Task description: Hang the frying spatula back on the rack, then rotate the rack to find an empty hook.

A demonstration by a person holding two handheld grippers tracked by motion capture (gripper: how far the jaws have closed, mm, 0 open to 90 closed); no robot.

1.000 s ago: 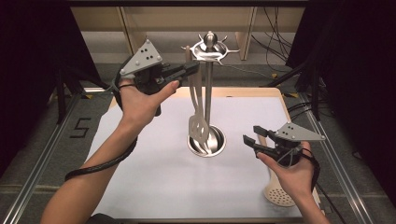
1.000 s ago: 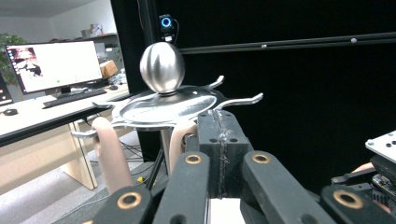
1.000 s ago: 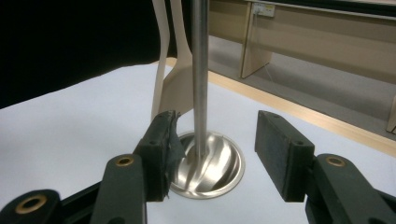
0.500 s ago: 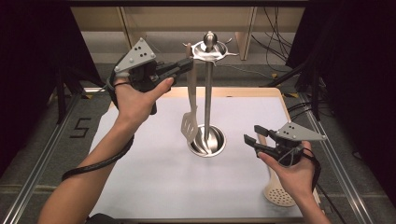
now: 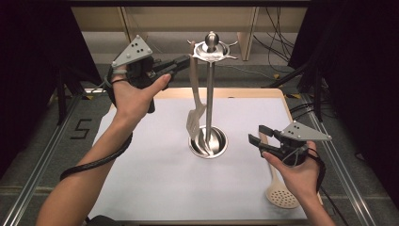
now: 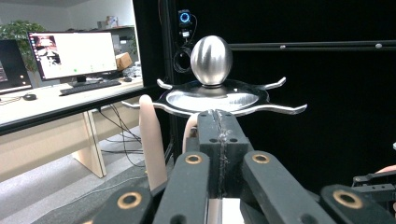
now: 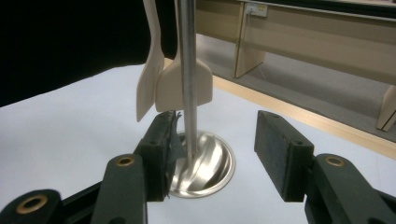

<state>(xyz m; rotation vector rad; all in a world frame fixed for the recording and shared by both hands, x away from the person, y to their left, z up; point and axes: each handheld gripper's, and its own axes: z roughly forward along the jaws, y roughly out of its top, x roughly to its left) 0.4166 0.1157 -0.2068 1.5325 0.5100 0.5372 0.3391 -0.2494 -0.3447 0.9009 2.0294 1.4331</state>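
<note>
A steel utensil stand [image 5: 210, 89] with a ball top [image 6: 211, 53] rises from a round dish base [image 5: 221, 148] at the table's middle. Two cream spatulas hang from its hooks, one flat-on [image 7: 201, 88] and one edge-on [image 7: 149, 79]. In the high view a spatula [image 5: 194, 117] hangs left of the pole. My left gripper [image 5: 185, 61] is shut at the stand's top rim, its tip [image 6: 217, 116] just below the hook plate, beside a cream handle [image 6: 152, 140]. I see nothing between its pads. My right gripper [image 5: 255, 136] is open and faces the base [image 7: 210, 168], with the pole [image 7: 187, 70] ahead of its left jaw.
A cream slotted spoon [image 5: 281, 193] lies on the white mat [image 5: 155, 174] under my right hand. The mat covers a wooden table [image 5: 244, 93]. Metal rails [image 5: 44, 165] run along both sides. Beyond the stand are a desk and a monitor [image 6: 70, 53].
The hanging spatulas have swung slightly left and now hang straighter beside the pole. My left gripper has shifted a little at the stand's top. The right gripper has stayed still.
</note>
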